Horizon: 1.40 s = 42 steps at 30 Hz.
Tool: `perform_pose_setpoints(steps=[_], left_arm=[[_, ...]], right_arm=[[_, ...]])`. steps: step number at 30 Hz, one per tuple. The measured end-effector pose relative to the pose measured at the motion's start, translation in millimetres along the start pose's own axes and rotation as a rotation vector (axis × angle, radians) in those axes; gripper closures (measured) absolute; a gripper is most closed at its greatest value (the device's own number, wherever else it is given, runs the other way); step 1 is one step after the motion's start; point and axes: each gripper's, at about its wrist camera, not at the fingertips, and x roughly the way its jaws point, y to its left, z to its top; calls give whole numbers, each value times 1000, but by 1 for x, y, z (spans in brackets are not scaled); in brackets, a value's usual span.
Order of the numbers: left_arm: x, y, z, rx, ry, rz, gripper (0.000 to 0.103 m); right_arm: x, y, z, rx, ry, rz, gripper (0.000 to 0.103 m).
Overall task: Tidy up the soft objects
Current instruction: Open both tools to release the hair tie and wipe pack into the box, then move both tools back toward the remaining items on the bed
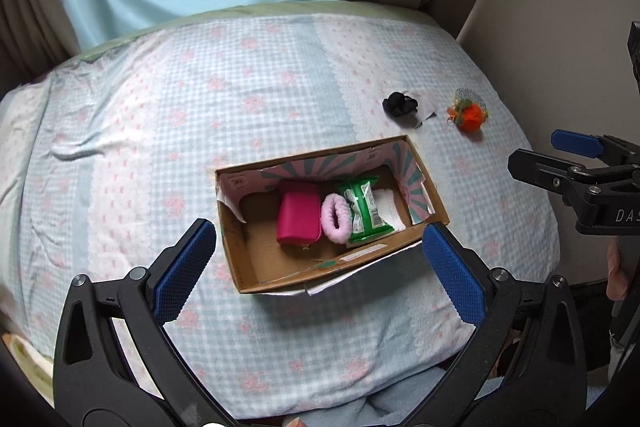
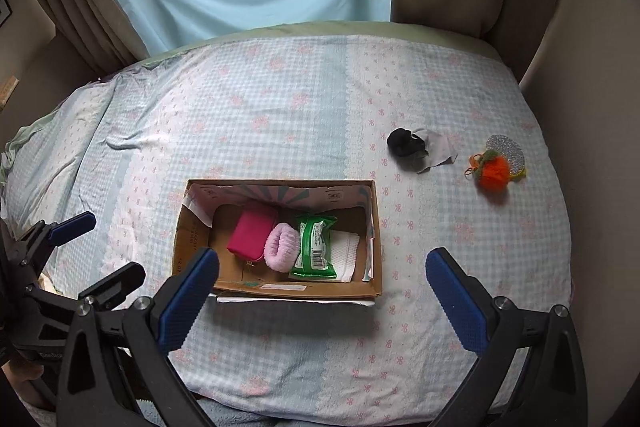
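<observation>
- Both tongs held wide and empty: left gripper is hovered over the near wall of the cardboard box; right gripper is poised at the box's near edge, nothing between its blue pads.
- 4 items are seen packed in the box, side by side from 9 to 3 o'clock: magenta pouch, pink scrunchie, green wipes pack, white folded tissue partly under the wipes.
- Left third of the box floor, at 9 o'clock, is bare, so room is judged sufficient for what remains.
- 2 items are left on the checked bedspread, at about 1 to 2 o'clock from the box: black scrunchie resting on a small grey cloth, and further toward 3 o'clock an orange pom-pom ornament touching a glittery silver disc.
- Both leftovers sit well apart from the box and near each other.
- Progress is judged at roughly 2/3: 4 stowed, 2 clusters outstanding.
- Right gripper is judged better placed for both pickups, being on that side.
</observation>
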Motion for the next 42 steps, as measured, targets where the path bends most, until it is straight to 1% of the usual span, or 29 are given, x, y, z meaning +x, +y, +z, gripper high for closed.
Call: perform_pose_setpoints(steps=[2, 5, 9, 14, 19, 22, 27, 33, 37, 42], left_arm=[[-25, -2, 4, -17, -48, 30, 0], [-59, -7, 9, -30, -132, 52, 0], [-81, -15, 16, -36, -182, 50, 0], [-81, -31, 31, -38, -199, 0, 0], [-61, -57, 52, -47, -182, -28, 0], [-43, -78, 66, -63, -165, -37, 0], [2, -120, 94, -117, -126, -37, 0], [81, -161, 126, -195, -63, -31, 0], [139, -181, 143, -186, -14, 9, 0], [210, -198, 158, -126, 66, 47, 0]], right_arm=[[-22, -4, -2, 13, -41, -34, 0], [-53, -11, -6, 39, -103, -57, 0], [-81, -19, -11, 75, -162, -71, 0], [-102, -37, -16, 127, -223, -111, 0], [-109, -77, -16, 206, -254, -123, 0], [-108, -108, -12, 249, -267, -126, 0], [-88, -171, 6, 284, -251, -109, 0], [-41, -246, 33, 276, -197, -71, 0], [3, -287, 51, 282, -142, -27, 0], [60, -322, 64, 328, -77, 16, 0]])
